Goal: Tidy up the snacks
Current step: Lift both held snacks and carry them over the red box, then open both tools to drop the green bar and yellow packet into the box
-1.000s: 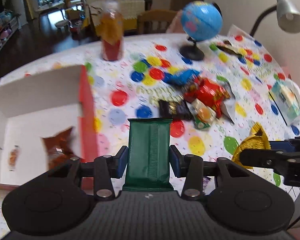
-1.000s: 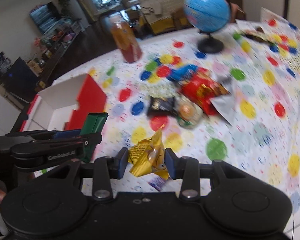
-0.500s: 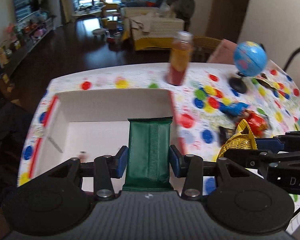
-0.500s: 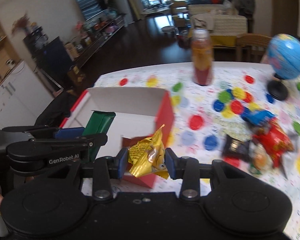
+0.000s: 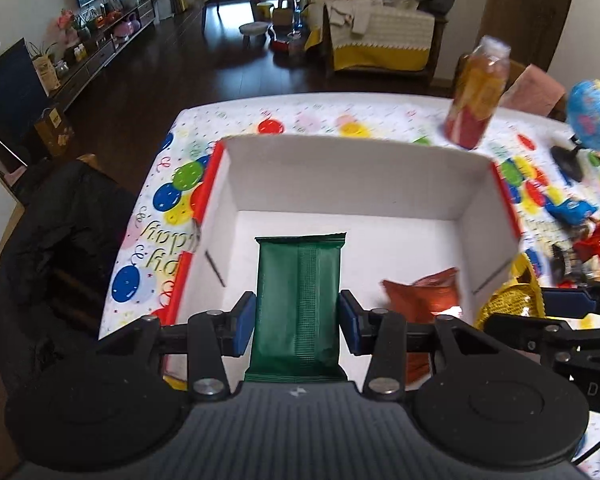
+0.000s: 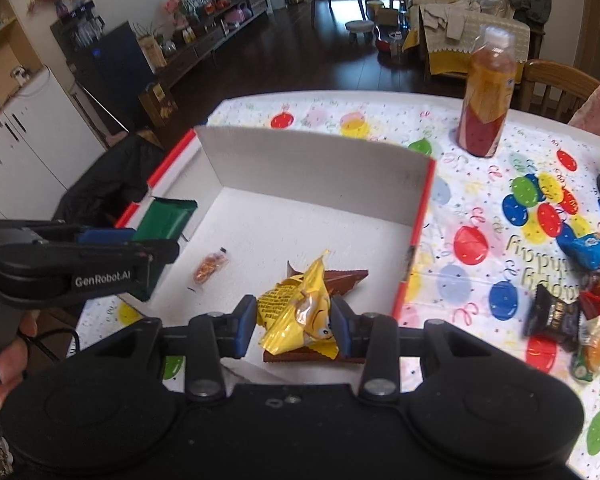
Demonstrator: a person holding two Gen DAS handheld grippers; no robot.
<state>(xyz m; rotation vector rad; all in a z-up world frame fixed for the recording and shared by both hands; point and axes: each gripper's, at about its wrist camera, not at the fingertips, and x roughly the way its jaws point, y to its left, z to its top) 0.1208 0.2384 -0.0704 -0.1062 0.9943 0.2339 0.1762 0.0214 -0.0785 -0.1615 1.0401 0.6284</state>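
My left gripper (image 5: 298, 324) is shut on a dark green snack packet (image 5: 298, 300) and holds it above the open white box with red outer walls (image 5: 340, 176). My right gripper (image 6: 294, 326) is shut on a crumpled yellow snack packet (image 6: 296, 312) above the box's near right part; the box also shows in the right wrist view (image 6: 308, 168). A brown-red packet (image 5: 424, 294) and a small orange packet (image 6: 210, 266) lie inside the box. The left gripper shows in the right wrist view (image 6: 148, 240) at the box's left side.
A pile of loose snacks (image 6: 572, 312) lies on the balloon-print tablecloth (image 6: 480, 240) right of the box. A drink bottle (image 6: 486, 96) stands behind the box, a small globe (image 5: 592, 120) further right. A dark jacket on a chair (image 5: 60, 248) sits past the table's left edge.
Both grippers have swung left from the snack pile to over the box, each still holding its packet. The box now fills the middle of both views.
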